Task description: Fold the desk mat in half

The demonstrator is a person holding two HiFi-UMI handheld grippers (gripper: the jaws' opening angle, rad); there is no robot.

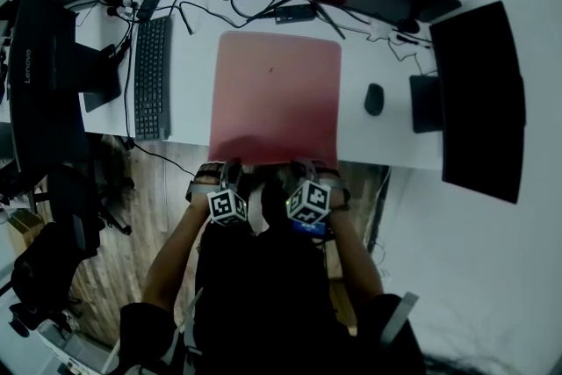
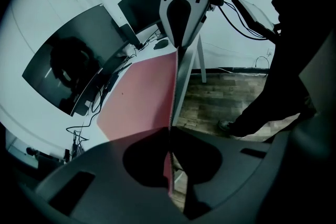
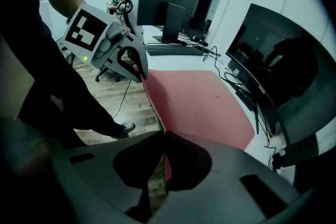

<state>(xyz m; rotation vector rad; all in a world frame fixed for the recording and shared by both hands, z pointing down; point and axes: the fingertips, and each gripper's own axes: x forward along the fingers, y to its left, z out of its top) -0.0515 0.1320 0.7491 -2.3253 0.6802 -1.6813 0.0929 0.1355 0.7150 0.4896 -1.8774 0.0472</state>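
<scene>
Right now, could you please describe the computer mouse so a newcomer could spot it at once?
On the white desk, find the pink desk mat in the middle. Just right of it lies the mouse: a small black oval on bare white, unlike the long keyboard left of the mat.

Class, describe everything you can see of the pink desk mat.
The desk mat is a thin, flexible-looking pinkish-red rectangle with rounded far corners and one small dark speck. It lies unfolded on the white desk, between keyboard and mouse. Its near edge is pinched by the left gripper and right gripper, both shut on it.
</scene>
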